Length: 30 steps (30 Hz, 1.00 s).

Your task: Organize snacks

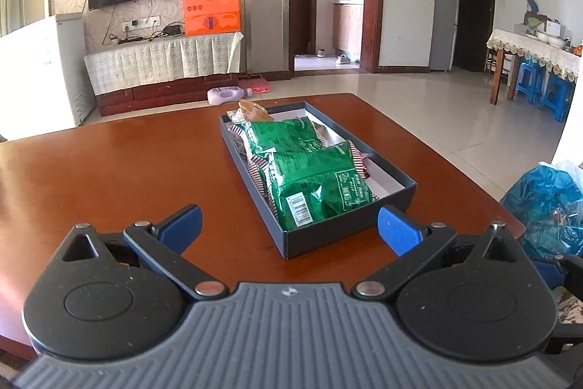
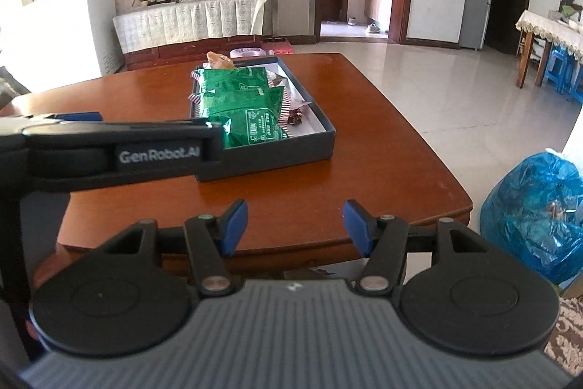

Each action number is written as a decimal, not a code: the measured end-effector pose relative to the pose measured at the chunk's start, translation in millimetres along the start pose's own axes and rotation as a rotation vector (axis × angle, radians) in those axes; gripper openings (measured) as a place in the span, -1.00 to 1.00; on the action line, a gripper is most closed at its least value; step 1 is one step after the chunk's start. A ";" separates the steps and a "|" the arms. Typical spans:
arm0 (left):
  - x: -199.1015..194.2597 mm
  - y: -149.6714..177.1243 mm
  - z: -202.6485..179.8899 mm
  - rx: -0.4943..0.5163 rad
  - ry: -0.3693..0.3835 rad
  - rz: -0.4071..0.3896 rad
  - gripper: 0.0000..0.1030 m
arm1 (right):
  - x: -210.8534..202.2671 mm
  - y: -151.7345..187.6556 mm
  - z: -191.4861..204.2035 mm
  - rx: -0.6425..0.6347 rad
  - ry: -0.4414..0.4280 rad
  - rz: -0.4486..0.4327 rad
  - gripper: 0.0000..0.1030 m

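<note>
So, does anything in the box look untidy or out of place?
Yes. In the dark box the two green packets lie heaped over striped ones, not flat, and a brown snack at the far end sticks up above the rim.

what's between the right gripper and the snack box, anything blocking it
In the right wrist view, the left gripper reaches across in front of the near left corner of the snack box. Otherwise only bare table lies between the open right gripper and the box; its right part is unobstructed.
</note>
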<state>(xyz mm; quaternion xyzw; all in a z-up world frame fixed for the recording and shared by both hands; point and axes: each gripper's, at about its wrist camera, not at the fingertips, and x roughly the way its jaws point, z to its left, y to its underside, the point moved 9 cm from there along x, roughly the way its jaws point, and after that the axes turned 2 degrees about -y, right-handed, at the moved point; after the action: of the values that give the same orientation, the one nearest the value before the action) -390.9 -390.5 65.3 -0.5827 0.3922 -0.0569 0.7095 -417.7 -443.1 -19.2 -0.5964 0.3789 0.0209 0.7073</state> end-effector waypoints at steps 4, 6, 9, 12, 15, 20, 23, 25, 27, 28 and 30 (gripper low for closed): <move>-1.1 3.0 -1.8 0.008 0.004 0.003 1.00 | -0.2 1.1 -1.5 0.002 0.001 0.007 0.18; -0.8 4.0 -2.6 0.010 0.006 0.005 1.00 | -1.1 1.6 -2.2 0.004 0.002 0.009 0.18; -0.3 6.3 -2.8 0.008 0.010 0.012 1.00 | -1.2 1.2 -1.7 0.000 0.002 0.014 0.18; 1.7 9.0 -2.9 0.001 0.016 0.025 1.00 | 1.7 1.4 -0.6 -0.011 0.000 0.025 0.18; 2.4 12.6 -2.1 -0.006 0.015 0.035 1.00 | 4.8 2.4 -2.2 -0.004 -0.006 0.040 0.18; 6.0 14.9 -0.7 -0.018 0.011 0.050 1.00 | 9.4 4.9 -6.8 0.027 -0.025 0.066 0.18; 8.5 16.0 -1.8 -0.017 0.011 0.059 1.00 | 9.8 5.9 -7.0 0.029 -0.031 0.074 0.18; 10.6 17.4 -1.9 -0.016 0.011 0.066 1.00 | 10.3 6.3 -6.6 0.028 -0.035 0.077 0.18; 12.7 18.1 -1.6 -0.017 0.008 0.071 1.00 | 10.7 7.1 -7.0 0.029 -0.034 0.082 0.18; 13.3 18.5 -1.6 -0.017 0.007 0.073 1.00 | 11.2 6.7 -7.6 0.030 -0.038 0.084 0.18; 14.0 19.2 -1.7 -0.017 0.006 0.075 1.00 | 11.5 6.3 -8.4 0.032 -0.039 0.084 0.18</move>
<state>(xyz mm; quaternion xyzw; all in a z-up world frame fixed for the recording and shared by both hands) -389.6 -393.4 41.7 -0.5735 0.4163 -0.0287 0.7049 -416.8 -453.4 -30.9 -0.5681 0.3900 0.0564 0.7225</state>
